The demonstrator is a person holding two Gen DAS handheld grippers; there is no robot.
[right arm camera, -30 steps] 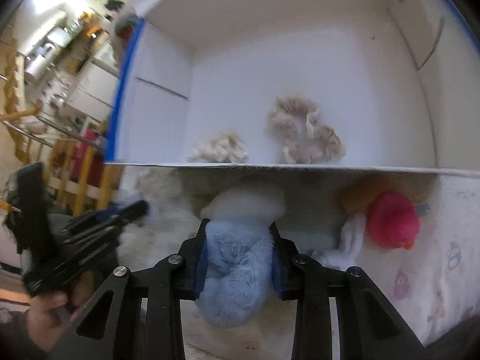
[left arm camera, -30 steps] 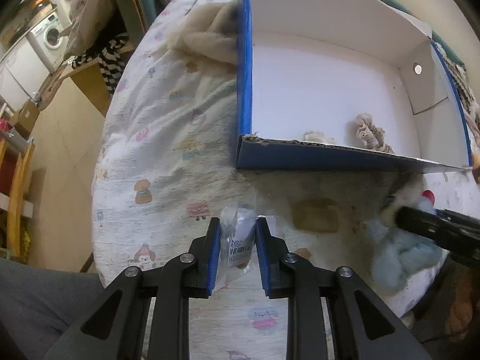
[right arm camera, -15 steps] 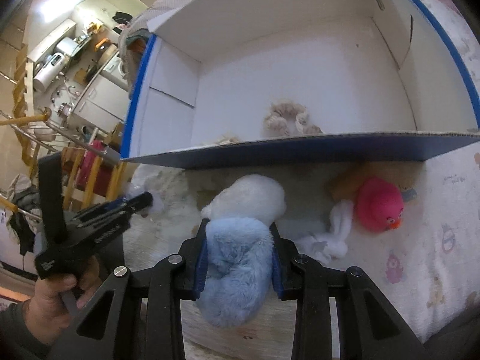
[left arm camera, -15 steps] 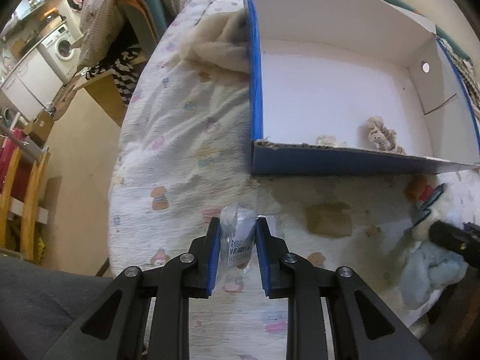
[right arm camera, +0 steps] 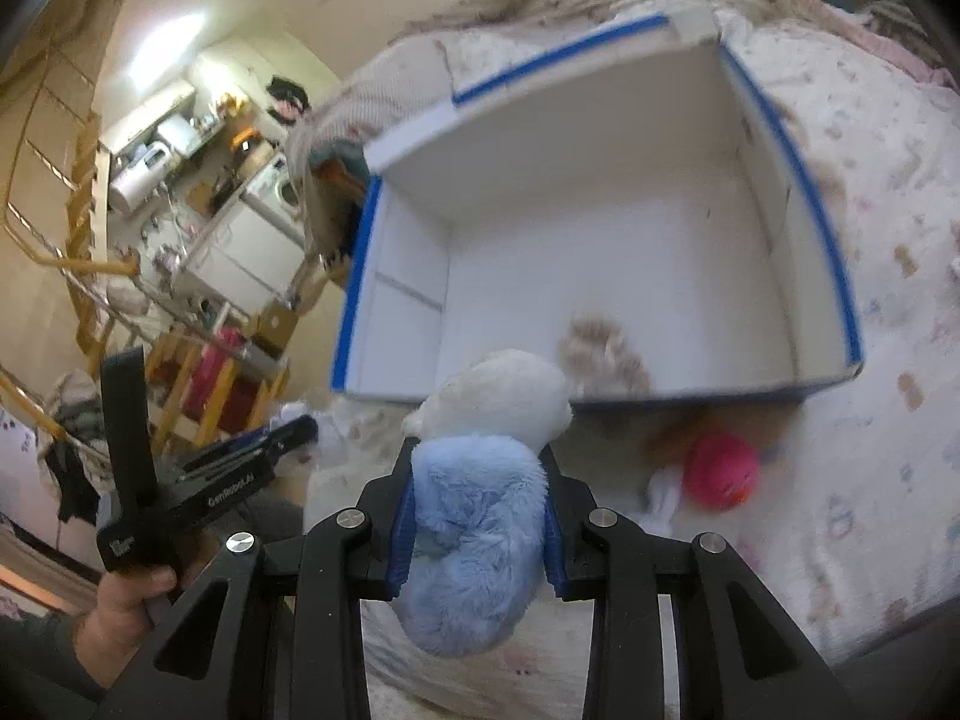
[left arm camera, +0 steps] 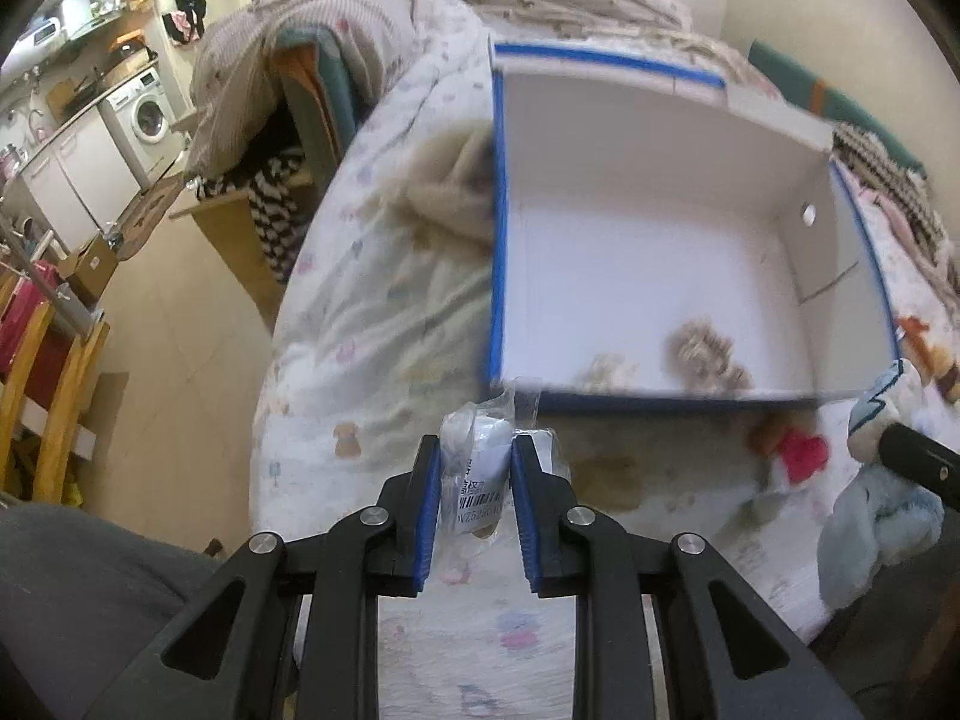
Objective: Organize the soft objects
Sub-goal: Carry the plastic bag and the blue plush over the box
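Note:
My left gripper is shut on a clear plastic packet with a barcode label, held above the quilt in front of the white, blue-edged box. My right gripper is shut on a blue and white plush toy, held above the quilt before the box's near wall. The plush also shows at the right of the left wrist view. Two beige scrunchies lie inside the box near its front wall. A pink plush duck and a small white plush lie on the quilt.
The box rests on a round surface covered by a patterned quilt. A beige fluffy item lies left of the box. A chair with clothes stands at the far left. The left gripper shows in the right wrist view.
Both grippers have risen and pulled back from the box with their loads, so the box looks farther and more of its inside shows. Both grips are unchanged.

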